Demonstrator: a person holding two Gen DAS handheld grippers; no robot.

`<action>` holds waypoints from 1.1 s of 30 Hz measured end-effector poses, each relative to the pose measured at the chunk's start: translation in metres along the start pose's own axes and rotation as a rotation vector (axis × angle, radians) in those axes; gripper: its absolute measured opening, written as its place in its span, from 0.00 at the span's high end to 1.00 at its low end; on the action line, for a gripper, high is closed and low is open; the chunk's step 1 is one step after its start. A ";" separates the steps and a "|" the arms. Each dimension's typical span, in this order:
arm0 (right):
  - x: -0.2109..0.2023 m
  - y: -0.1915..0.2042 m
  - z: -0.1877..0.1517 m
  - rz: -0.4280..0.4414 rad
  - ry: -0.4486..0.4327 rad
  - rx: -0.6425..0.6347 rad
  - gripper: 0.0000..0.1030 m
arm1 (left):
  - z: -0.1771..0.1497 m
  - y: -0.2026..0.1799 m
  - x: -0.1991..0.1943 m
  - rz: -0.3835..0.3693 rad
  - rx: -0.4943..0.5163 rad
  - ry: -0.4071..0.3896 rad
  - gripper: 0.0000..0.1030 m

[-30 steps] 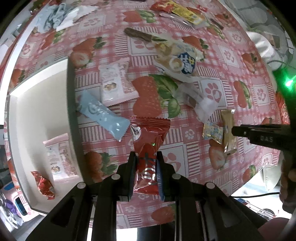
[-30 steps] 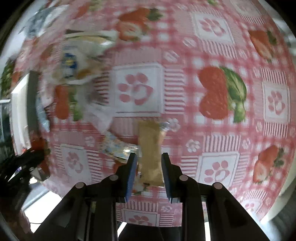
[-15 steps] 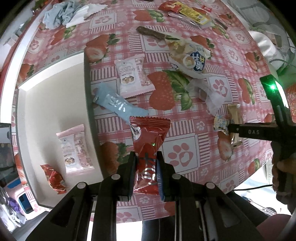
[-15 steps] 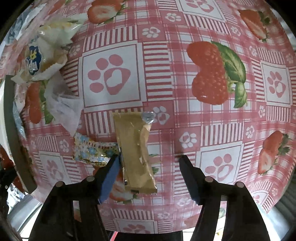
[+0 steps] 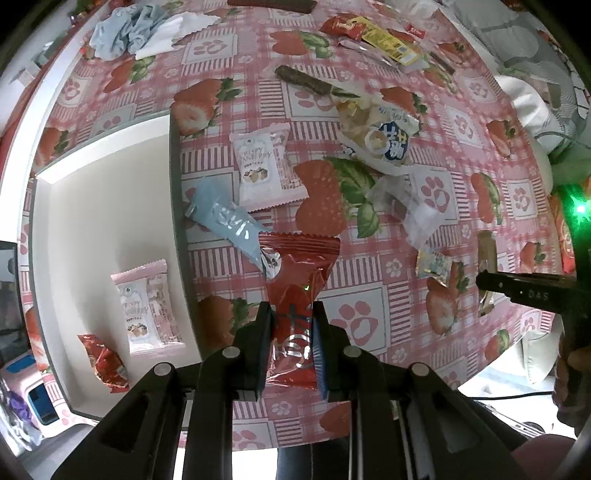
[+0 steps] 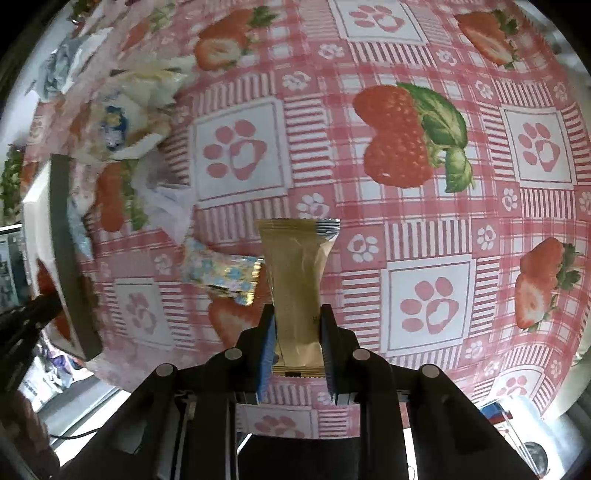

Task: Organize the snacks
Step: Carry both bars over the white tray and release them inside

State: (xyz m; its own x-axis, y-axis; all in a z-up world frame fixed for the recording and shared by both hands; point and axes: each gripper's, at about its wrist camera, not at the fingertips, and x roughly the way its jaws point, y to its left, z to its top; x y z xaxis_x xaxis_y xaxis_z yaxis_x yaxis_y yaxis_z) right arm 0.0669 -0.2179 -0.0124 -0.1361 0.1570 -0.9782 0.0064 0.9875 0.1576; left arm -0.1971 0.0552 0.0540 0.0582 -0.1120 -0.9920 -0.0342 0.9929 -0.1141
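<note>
My left gripper (image 5: pixel 291 325) is shut on a red foil snack packet (image 5: pixel 299 269), held above the strawberry tablecloth just right of the white tray (image 5: pixel 92 206). Inside the tray lie a pink-white snack bag (image 5: pixel 146 306) and a small red packet (image 5: pixel 103 363). My right gripper (image 6: pixel 297 332) is shut on a tan wrapped bar (image 6: pixel 297 273), lifted off the cloth. In the left wrist view the right gripper (image 5: pixel 484 284) shows at the right edge, with the tan bar (image 5: pixel 487 249) in it. A flowered candy wrapper (image 6: pixel 221 271) lies beside the bar.
Loose snacks on the cloth: a light blue packet (image 5: pixel 225 221), a white-pink bag (image 5: pixel 264 166), a clear bag with a blue label (image 5: pixel 380 134), a clear wrapper (image 5: pixel 413 210), a brown bar (image 5: pixel 303 79), yellow and red packets (image 5: pixel 376 33). Crumpled cloth (image 5: pixel 136 29) lies far left.
The right gripper opened wide around the tan bar, then shut on it and raised it. The left gripper kept its hold on the red packet and rose, so the tray shows more fully.
</note>
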 end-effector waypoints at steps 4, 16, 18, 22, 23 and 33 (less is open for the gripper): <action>-0.018 0.017 0.011 0.023 -0.009 -0.047 0.76 | 0.000 0.002 -0.004 -0.001 -0.003 -0.021 0.78; -0.026 0.103 0.017 0.047 -0.031 -0.252 0.76 | -0.009 0.043 -0.019 0.032 -0.113 -0.091 0.78; -0.024 0.117 0.020 0.046 -0.033 -0.284 0.76 | -0.011 0.053 -0.022 0.038 -0.140 -0.102 0.78; -0.023 0.151 0.024 0.048 -0.033 -0.348 0.76 | -0.018 0.073 -0.026 0.056 -0.188 -0.118 0.78; -0.021 0.159 0.025 0.049 -0.032 -0.362 0.76 | -0.019 0.076 -0.027 0.061 -0.196 -0.119 0.78; -0.010 0.242 0.028 0.075 -0.004 -0.493 0.76 | -0.036 0.132 -0.029 0.103 -0.301 -0.117 0.78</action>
State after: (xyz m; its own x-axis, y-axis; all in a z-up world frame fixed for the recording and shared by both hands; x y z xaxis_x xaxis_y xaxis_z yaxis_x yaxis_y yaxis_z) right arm 0.0977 0.0196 0.0312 -0.1491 0.2279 -0.9622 -0.4534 0.8490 0.2714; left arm -0.2390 0.1880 0.0660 0.1529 0.0113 -0.9882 -0.3376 0.9404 -0.0415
